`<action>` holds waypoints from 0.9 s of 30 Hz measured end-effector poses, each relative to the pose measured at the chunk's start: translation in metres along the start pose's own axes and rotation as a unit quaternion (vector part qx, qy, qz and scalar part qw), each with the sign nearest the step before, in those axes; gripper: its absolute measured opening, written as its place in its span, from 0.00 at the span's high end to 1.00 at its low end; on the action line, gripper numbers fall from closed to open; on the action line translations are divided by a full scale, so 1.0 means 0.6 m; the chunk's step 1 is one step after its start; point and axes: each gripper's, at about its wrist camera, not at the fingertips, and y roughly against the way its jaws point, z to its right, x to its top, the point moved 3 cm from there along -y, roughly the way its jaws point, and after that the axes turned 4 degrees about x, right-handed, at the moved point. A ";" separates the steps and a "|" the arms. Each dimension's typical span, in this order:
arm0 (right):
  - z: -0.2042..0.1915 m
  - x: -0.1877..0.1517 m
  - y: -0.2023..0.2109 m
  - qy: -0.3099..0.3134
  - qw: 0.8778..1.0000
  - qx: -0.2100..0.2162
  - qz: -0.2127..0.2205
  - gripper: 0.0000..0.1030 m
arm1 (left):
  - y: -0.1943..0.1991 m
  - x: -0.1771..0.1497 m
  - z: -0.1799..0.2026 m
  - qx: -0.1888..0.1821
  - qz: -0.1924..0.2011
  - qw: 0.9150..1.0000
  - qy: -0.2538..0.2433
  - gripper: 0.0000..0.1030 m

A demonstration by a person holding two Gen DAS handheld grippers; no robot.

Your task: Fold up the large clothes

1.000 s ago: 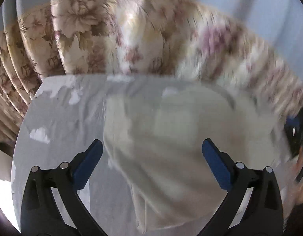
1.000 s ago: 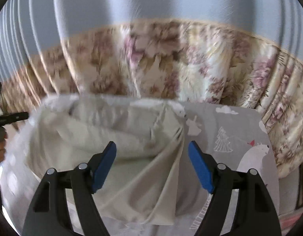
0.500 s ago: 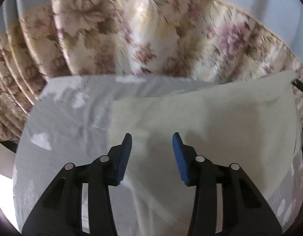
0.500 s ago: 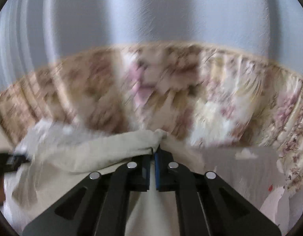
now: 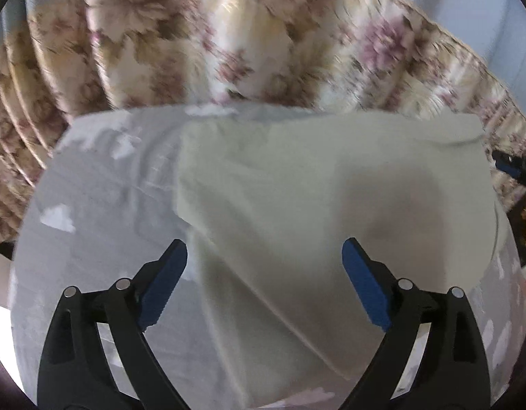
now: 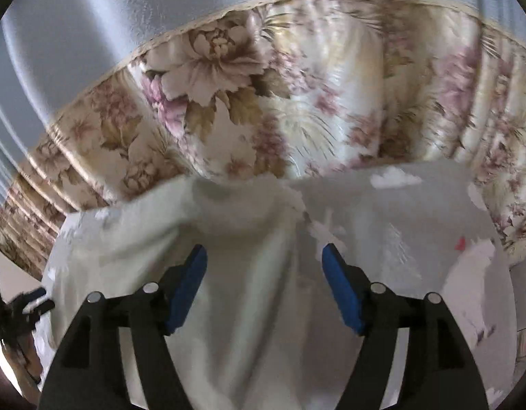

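A large cream cloth (image 5: 297, 184) lies spread on a grey printed table cover (image 5: 98, 198). In the left wrist view it fills the middle and right, with a straight far edge and a fold running down between the fingers. My left gripper (image 5: 264, 263) is open and empty above the cloth's near part. In the right wrist view the same cloth (image 6: 235, 239) lies left and centre, bunched at its far corner. My right gripper (image 6: 264, 273) is open and empty over it. The right gripper's tip (image 5: 512, 167) shows at the right edge of the left wrist view.
A floral curtain (image 6: 280, 102) hangs behind the table, with a pale wall (image 6: 160, 7) above it. The table cover carries cloud and animal prints (image 6: 474, 266) on its right side. The left gripper (image 6: 20, 307) shows at the far left of the right wrist view.
The right gripper, shut on the cloth's corner half a second ago, has opened and let it go. The left gripper has opened wide. The cloth now lies lower and flatter.
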 end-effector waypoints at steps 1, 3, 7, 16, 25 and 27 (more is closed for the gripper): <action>0.002 -0.017 0.002 -0.001 1.000 0.011 -0.004 0.32 | -0.012 -0.004 0.008 -0.005 -0.009 1.000 -0.001 0.16; -0.004 -0.046 -0.003 0.004 0.999 0.035 -0.016 0.32 | -0.033 -0.006 0.021 -0.003 -0.018 1.000 -0.003 0.31; -0.038 -0.090 -0.025 0.075 0.997 -0.015 -0.019 0.96 | -0.040 0.011 0.025 0.075 0.006 0.997 -0.027 0.98; -0.103 -0.082 0.144 0.171 0.975 -0.097 0.099 0.99 | 0.079 0.078 -0.018 0.024 0.075 0.997 -0.017 0.97; 0.109 -0.115 0.084 0.006 0.993 -0.114 0.011 0.96 | -0.066 0.039 -0.032 0.042 -0.030 0.998 -0.022 0.84; 0.125 -0.121 0.102 -0.029 0.998 -0.054 0.024 0.94 | -0.043 0.035 -0.037 0.074 -0.017 0.997 -0.015 0.31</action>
